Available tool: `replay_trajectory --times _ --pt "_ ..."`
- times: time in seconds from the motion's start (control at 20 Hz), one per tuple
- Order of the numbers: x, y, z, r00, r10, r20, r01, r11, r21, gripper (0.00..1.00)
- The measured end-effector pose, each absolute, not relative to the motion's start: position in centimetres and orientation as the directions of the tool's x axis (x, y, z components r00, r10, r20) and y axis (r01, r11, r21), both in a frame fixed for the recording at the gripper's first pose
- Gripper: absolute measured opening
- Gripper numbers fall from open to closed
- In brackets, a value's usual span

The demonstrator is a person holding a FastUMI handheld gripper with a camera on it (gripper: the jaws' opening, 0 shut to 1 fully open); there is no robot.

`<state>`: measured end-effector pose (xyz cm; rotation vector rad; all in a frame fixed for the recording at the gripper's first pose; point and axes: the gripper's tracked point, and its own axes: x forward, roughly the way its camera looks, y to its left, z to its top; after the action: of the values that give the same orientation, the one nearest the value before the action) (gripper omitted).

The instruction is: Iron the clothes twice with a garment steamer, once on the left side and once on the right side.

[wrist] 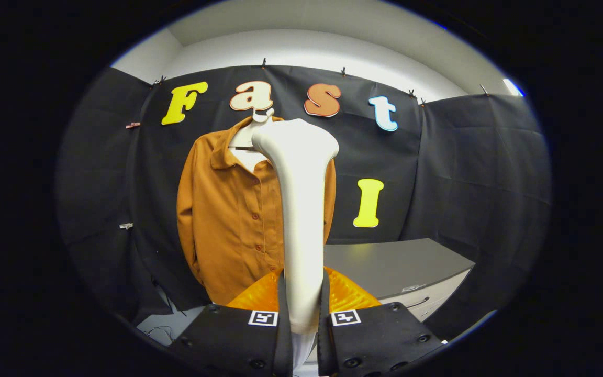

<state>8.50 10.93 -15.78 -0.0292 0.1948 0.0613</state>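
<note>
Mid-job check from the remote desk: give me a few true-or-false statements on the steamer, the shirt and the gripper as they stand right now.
1. The gripper is shut on the garment steamer. True.
2. The brown shirt lies flat on the cabinet. False: it hangs on a hanger against the booth wall.
3. The steamer stands upright between the fingers, its head up in front of the shirt. True.
4. The shirt is unbuttoned and wide open. False: its front is buttoned.
</note>
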Motion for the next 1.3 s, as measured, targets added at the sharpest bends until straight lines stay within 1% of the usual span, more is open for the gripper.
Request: replay_trajectory --times 0.55,1.3 --pt "7.7 8.4 -9.8 0.993 0.043 -0.106 -0.041 0.999 0.018 0.22" --pt "7.8 7.1 -10.0 0.994 0.026 -0.110 -0.023 0.999 0.026 0.22"
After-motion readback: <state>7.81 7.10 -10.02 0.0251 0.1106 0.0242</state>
